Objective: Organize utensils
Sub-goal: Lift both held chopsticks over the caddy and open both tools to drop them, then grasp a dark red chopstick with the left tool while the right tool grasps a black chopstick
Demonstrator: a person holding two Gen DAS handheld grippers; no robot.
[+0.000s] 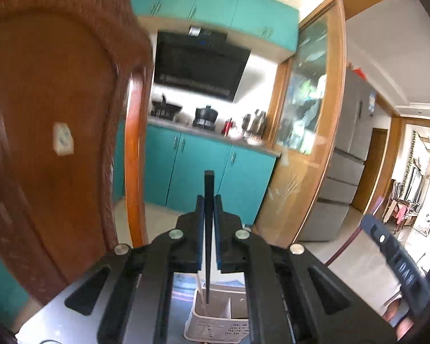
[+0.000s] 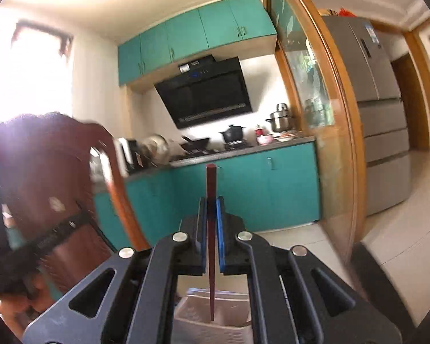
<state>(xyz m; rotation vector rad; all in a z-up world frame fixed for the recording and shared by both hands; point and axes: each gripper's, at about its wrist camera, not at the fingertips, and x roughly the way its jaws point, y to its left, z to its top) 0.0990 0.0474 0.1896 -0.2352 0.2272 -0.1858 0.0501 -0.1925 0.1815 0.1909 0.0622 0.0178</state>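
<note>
Between each gripper's closed jaws stands a chopstick: left gripper [image 1: 208,209] pinches the black chopstick [image 1: 208,229], right gripper [image 2: 212,209] the red chopstick [image 2: 211,229]; next, I judge, lowering both tips into the white basket [image 1: 215,326] below.

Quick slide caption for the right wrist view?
Right gripper shut on a red chopstick, held upright above the white basket.

teal cabinets [image 1: 215,166]; black range hood [image 1: 200,63] | wooden chair [image 1: 57,120]; grey fridge [image 2: 381,91]

The carved brown wooden chair back [image 1: 57,114] is smeared by blur. The white perforated plastic utensil basket [image 1: 215,324] is cut off at the bottom edge, half hidden behind the jaws.
</note>
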